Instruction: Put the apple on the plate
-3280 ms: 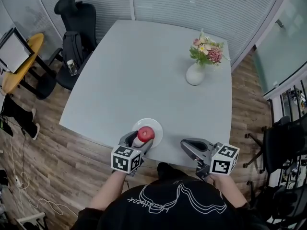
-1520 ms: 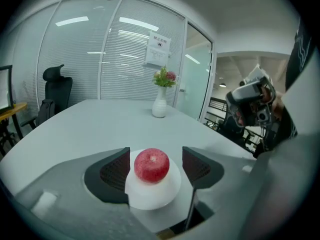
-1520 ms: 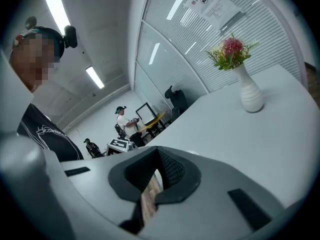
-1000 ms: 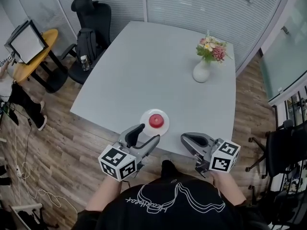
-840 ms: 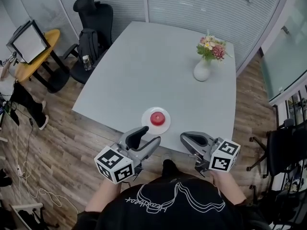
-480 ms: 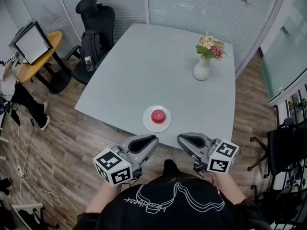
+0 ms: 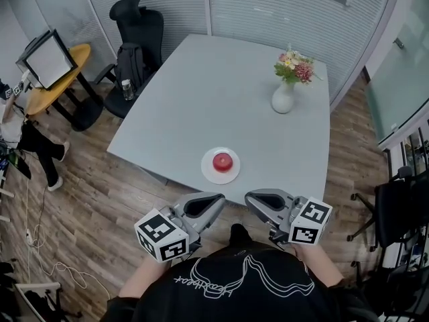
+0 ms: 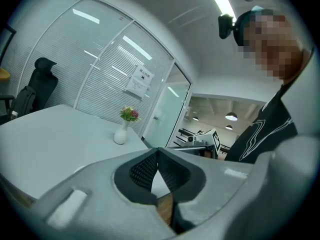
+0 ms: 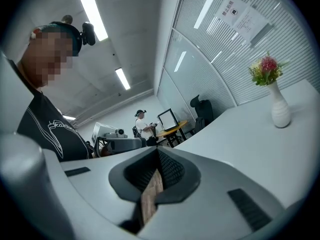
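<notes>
A red apple (image 7: 222, 161) rests on a white plate (image 7: 210, 173) near the front edge of the grey table (image 7: 221, 92) in the head view. My left gripper (image 7: 220, 198) hangs off the table's front edge, below and slightly left of the plate, jaws shut with nothing between them. My right gripper (image 7: 247, 198) is beside it, also off the table and shut empty. In the left gripper view the left gripper (image 8: 158, 151) has its tips touching. The right gripper (image 9: 157, 150) looks the same in its own view. Apple and plate are hidden behind the jaws in both gripper views.
A white vase of flowers (image 7: 283, 96) stands at the table's far right; the vase (image 8: 120, 134) and the vase (image 9: 279, 109) also show in the gripper views. A black office chair (image 7: 137, 29) and a yellow side table (image 7: 47, 79) stand at the left. A person (image 9: 142, 126) is by that side table.
The left gripper let go of the apple on the plate, drew back off the table's front edge and closed from wide open to shut. The right gripper also drew back a little.
</notes>
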Tool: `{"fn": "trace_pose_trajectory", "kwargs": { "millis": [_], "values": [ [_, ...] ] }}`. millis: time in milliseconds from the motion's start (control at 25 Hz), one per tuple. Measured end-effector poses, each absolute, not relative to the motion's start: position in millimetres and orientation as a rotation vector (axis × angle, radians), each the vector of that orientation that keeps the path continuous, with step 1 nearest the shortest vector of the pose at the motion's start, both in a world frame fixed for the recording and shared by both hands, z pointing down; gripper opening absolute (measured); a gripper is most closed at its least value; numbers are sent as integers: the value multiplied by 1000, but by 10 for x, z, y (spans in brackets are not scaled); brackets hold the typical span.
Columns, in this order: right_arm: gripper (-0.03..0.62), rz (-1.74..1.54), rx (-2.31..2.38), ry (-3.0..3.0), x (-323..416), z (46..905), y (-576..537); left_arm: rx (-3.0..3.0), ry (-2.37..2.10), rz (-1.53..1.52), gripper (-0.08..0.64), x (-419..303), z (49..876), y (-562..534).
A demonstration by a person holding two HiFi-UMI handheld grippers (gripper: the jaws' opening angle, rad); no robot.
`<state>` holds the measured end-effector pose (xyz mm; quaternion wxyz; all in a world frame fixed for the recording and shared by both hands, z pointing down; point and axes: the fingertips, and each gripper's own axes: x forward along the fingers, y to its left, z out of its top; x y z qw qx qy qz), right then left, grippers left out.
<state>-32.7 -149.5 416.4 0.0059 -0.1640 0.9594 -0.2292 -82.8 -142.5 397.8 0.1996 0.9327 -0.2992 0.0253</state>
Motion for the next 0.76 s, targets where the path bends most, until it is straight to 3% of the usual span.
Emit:
{"fn": "trace_pose_trajectory", "kwargs": {
  "millis": [760],
  "values": [
    [8,-704,-523,3016,-416,4079,-1234,2602,-883,80,14,-949,3909,-1174]
  ]
}}
